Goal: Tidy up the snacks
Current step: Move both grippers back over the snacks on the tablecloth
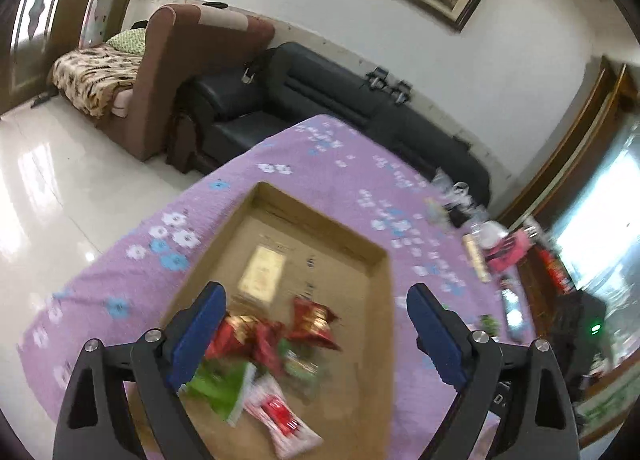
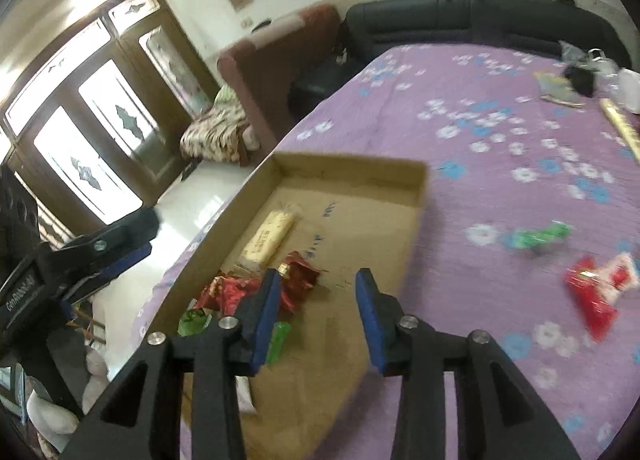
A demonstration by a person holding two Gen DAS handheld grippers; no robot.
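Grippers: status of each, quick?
Left gripper: open wide, empty, above the cardboard tray.
Right gripper: partly open, nothing between its fingers.

A shallow cardboard tray (image 2: 352, 168) sits on the cloth-covered worktop (image 2: 500, 164), near its left edge in the right wrist view. Inside the tray, a pile of snack packets (image 1: 276, 336) lies toward the near end, and a single bar packet (image 2: 270, 236) lies beyond it. On the worktop to the right of the tray, apart from it, lie a small wrapped packet (image 2: 540, 236) and, nearer, a longer packet (image 2: 592, 300). A sofa (image 2: 480, 20) stands behind the worktop's far edge, an armchair (image 1: 192, 72) to its left.
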